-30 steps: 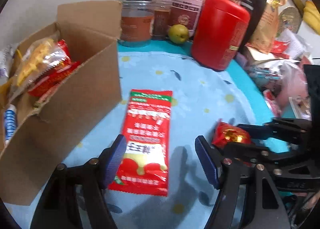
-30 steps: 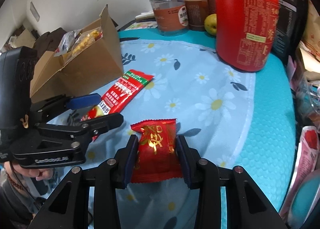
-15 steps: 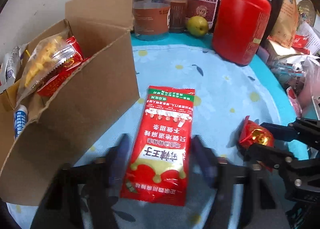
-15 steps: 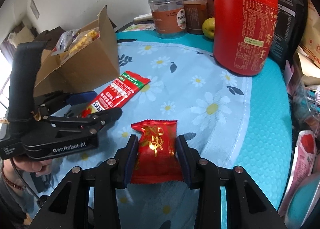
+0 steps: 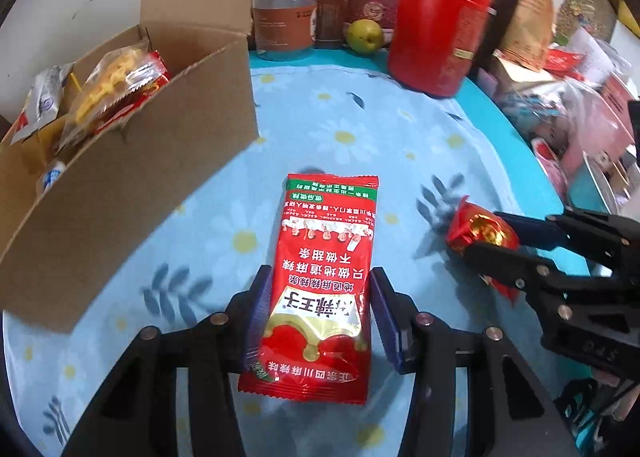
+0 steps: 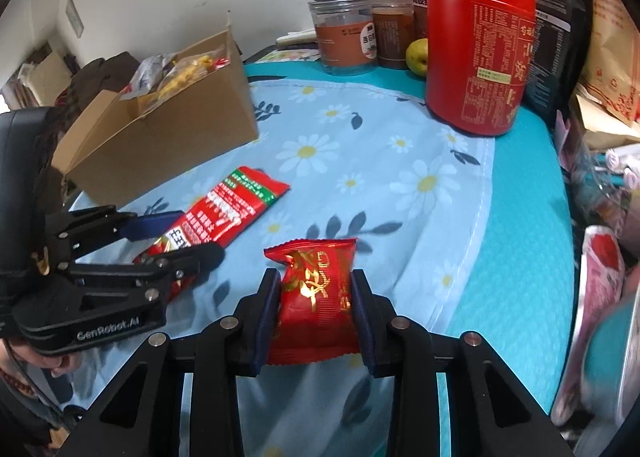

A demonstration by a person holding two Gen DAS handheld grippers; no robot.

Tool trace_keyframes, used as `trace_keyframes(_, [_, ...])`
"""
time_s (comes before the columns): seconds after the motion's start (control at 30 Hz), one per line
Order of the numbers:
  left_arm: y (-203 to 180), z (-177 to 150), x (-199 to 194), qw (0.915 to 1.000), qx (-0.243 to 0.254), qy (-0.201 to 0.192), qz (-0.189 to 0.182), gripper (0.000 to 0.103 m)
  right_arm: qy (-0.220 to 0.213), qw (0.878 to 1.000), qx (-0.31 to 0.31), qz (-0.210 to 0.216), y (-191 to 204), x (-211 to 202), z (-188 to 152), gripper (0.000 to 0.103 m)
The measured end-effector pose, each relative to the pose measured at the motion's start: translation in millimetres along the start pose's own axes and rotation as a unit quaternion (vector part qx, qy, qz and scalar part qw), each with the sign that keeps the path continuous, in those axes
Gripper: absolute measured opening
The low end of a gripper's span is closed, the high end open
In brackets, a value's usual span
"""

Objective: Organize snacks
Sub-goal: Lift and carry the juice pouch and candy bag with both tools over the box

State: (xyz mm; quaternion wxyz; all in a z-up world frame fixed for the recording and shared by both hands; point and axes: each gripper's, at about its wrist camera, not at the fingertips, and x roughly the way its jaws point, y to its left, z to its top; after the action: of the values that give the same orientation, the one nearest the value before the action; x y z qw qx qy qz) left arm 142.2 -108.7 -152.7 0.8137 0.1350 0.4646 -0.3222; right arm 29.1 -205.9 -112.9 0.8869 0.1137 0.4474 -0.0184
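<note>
The long red foil snack sachet with a green band and white lettering [image 5: 326, 281] lies flat on the worktop, its lower half between the jaws of the left gripper [image 5: 324, 317]. The blue pads [image 5: 256, 309] stand at the sachet's two long edges, the left one touching or nearly touching the foil, the right one just beside it; the jaws have just been closing around the sachet, and whether they press it yet cannot be told. The green-banded end points away from the gripper, toward the back of the worktop.

The small red foil packet with gold print [image 6: 316, 297] sits squeezed between the jaws of the right gripper [image 6: 316, 309], which are clamped on its two sides; its crimped top edge sticks out ahead of the pads. In the left wrist view the same packet [image 5: 480, 229] shows to the right of the sachet, apart from it.

Both lie over a pale blue cloth with white daisies [image 6: 360, 161] spread on the teal worktop [image 6: 520, 225]. To the left stands an open brown cardboard box [image 5: 132, 173] with wrapped snacks in it. At the back stand a tall red tin canister [image 6: 478, 53], clear plastic jars with brown contents [image 6: 346, 35] and a yellow-green fruit [image 5: 364, 36].
</note>
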Motion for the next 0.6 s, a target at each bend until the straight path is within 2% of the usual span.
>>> trace_keyframes(0.37, [-17.3, -49.5, -33.8, 0.9998, -0.004, 0.011, -0.015, 0.048, 0.007, 1.000, -0.018, 0.016, 26.3, -26.7, -39.7, 0.035])
trace_keyframes(0.6, [-22.9, -77.5, -46.5, 0.9997, -0.012, 0.020, -0.010, 0.048, 0.022, 0.999, -0.030, 0.030, 42.5, -31.8, -60.2, 0.035])
